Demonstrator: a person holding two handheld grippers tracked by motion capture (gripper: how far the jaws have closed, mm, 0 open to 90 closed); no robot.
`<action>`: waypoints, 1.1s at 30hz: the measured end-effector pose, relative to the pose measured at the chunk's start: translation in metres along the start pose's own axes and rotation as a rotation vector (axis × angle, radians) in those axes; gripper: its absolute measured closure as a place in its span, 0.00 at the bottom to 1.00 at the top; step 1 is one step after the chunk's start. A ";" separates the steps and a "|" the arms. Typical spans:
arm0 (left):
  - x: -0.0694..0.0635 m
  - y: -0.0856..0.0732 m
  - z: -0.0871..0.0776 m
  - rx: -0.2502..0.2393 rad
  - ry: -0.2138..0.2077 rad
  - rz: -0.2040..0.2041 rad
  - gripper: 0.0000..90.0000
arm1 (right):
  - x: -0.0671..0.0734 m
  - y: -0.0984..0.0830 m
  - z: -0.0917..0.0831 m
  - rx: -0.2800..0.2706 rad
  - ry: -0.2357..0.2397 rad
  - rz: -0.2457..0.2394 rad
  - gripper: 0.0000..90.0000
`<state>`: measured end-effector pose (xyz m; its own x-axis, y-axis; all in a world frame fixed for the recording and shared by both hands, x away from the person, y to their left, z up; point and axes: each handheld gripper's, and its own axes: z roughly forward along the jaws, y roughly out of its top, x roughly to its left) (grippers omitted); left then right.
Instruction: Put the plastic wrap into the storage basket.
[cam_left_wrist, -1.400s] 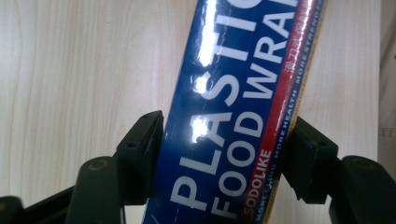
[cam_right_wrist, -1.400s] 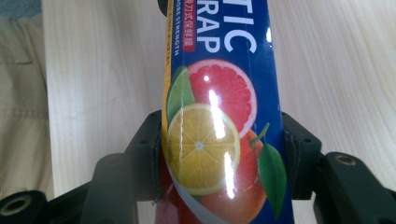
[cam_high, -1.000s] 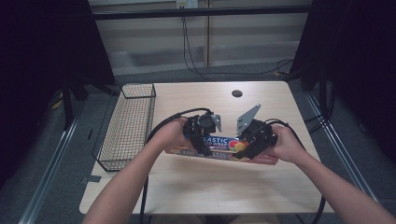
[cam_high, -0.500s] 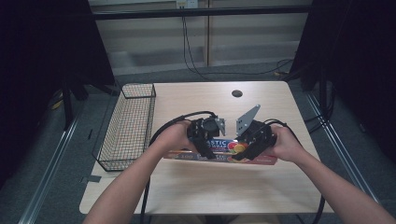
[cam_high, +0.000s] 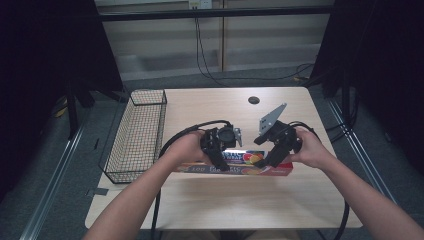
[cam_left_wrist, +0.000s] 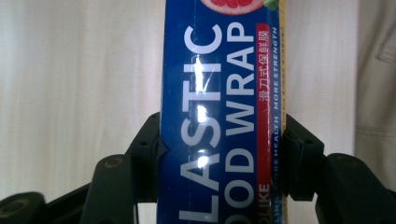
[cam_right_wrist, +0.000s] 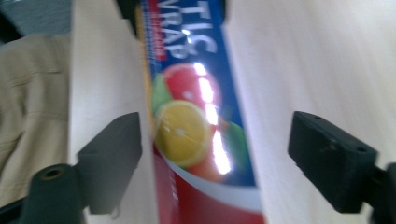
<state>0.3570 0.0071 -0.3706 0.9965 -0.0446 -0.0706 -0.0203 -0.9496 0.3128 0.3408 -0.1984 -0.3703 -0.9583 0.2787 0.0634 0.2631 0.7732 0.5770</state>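
Halfway at best, judging by the grips: left gripper (cam_high: 220, 152) pinching the long blue-and-red cardboard plastic-wrap box (cam_high: 250, 164) across its width, pads tight on both long edges in the left gripper view (cam_left_wrist: 219, 140), jaws just closed onto it; right gripper (cam_high: 272, 156) just sprung apart, fingers spread well clear of the box's sides in the right gripper view (cam_right_wrist: 205, 121). Box flat on the pale wooden table (cam_high: 300, 210), near the middle, right of the black wire basket (cam_high: 142, 130), long axis running left to right across the table, printed face up, red end toward the right hand. Left to do, probably: lifting and carrying by the left grip alone, likely to the basket.
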 end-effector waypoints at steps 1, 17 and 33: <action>-0.001 -0.001 0.000 -0.020 0.010 -0.001 0.49 | -0.001 -0.001 -0.002 -0.008 0.003 0.007 0.14; 0.012 -0.027 -0.016 -0.023 0.049 -0.124 0.49 | -0.010 -0.014 -0.023 -0.069 -0.107 0.136 0.06; 0.020 -0.048 -0.030 -0.041 0.083 -0.220 0.49 | -0.011 -0.031 -0.030 -0.088 -0.166 0.152 0.06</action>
<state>0.3804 0.0608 -0.3580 0.9798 0.1894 -0.0634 0.1997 -0.9203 0.3365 0.3403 -0.2428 -0.3644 -0.8753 0.4830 0.0245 0.3849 0.6650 0.6401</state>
